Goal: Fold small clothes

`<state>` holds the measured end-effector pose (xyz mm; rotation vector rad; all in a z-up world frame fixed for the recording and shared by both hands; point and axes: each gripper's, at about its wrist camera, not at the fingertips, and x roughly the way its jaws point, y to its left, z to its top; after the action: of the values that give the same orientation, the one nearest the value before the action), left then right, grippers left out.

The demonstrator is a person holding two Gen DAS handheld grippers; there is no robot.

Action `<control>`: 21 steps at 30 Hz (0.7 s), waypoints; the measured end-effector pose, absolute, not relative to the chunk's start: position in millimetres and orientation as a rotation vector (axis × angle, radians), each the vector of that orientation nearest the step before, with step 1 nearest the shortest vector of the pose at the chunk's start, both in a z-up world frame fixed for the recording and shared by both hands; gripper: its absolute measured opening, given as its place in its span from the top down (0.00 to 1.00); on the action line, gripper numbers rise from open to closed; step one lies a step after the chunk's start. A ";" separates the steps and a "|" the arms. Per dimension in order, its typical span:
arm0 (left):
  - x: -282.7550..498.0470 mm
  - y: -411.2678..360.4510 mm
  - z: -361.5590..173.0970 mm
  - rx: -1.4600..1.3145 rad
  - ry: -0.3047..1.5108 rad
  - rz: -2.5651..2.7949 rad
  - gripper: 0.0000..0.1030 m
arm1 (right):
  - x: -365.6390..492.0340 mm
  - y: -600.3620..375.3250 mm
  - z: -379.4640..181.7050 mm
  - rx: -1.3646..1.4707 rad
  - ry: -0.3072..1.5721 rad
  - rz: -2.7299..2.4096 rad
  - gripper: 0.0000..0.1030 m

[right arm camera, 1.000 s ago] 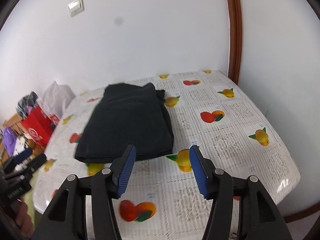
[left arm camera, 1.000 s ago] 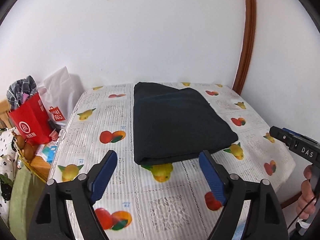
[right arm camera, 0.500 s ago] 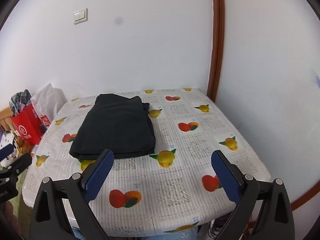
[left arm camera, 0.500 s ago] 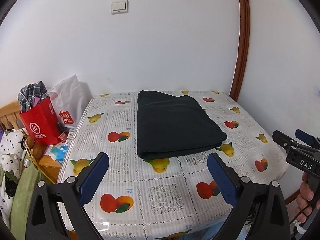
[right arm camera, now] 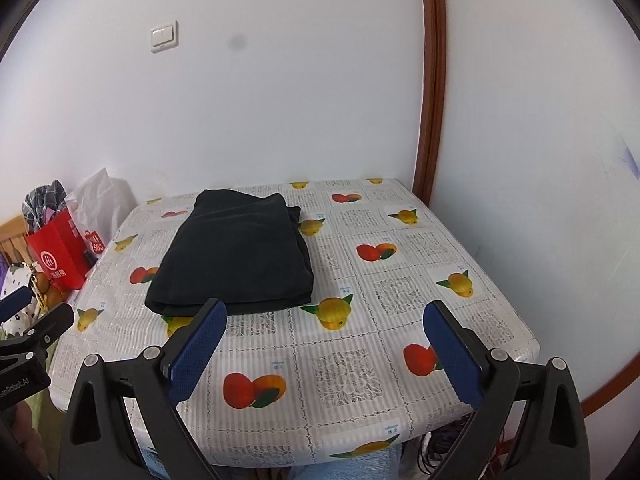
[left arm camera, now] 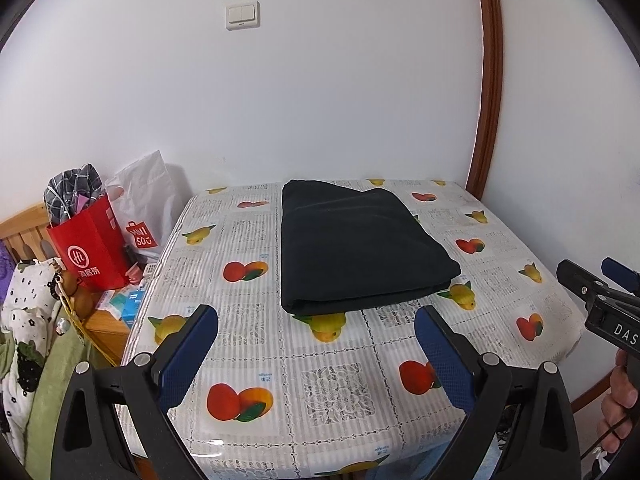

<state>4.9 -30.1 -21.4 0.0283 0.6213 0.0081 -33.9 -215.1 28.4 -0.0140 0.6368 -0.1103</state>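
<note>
A dark folded garment (left arm camera: 356, 248) lies flat in a neat rectangle on the table with the fruit-print cloth (left arm camera: 336, 384); it also shows in the right wrist view (right arm camera: 236, 256). My left gripper (left arm camera: 316, 344) is open and empty, held back over the table's near edge, well short of the garment. My right gripper (right arm camera: 326, 344) is open and empty too, also back at the near edge. The right gripper shows at the right edge of the left wrist view (left arm camera: 600, 300), and the left gripper at the left edge of the right wrist view (right arm camera: 32, 336).
The table (right arm camera: 360, 360) stands in a corner between white walls, with a brown door frame (right arm camera: 432, 80) at the back right. Left of the table are a red paper bag (left arm camera: 88, 248), a white bag (left arm camera: 144, 204) and piled clothes (left arm camera: 24, 328).
Both grippers have pulled back and up from the garment toward the near table edge, and both have opened wider. The garment has not moved.
</note>
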 end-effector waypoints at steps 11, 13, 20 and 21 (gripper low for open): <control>4.4 -31.8 -22.5 0.024 0.627 0.005 0.03 | -32.4 -215.7 24.0 -0.025 0.650 -0.125 0.05; 4.6 -31.0 -22.6 0.027 0.628 0.004 0.03 | -32.5 -215.8 23.4 -0.025 0.653 -0.124 0.05; 4.9 -30.9 -23.7 0.023 0.634 0.006 0.03 | -32.2 -214.9 22.0 -0.031 0.657 -0.124 0.05; 5.0 -30.7 -23.6 0.023 0.634 0.006 0.03 | -32.9 -214.2 22.0 -0.030 0.657 -0.123 0.05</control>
<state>5.0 -30.7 -23.6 0.0230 0.6339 0.0058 -32.9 -214.2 22.0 -0.0304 0.6568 -0.1235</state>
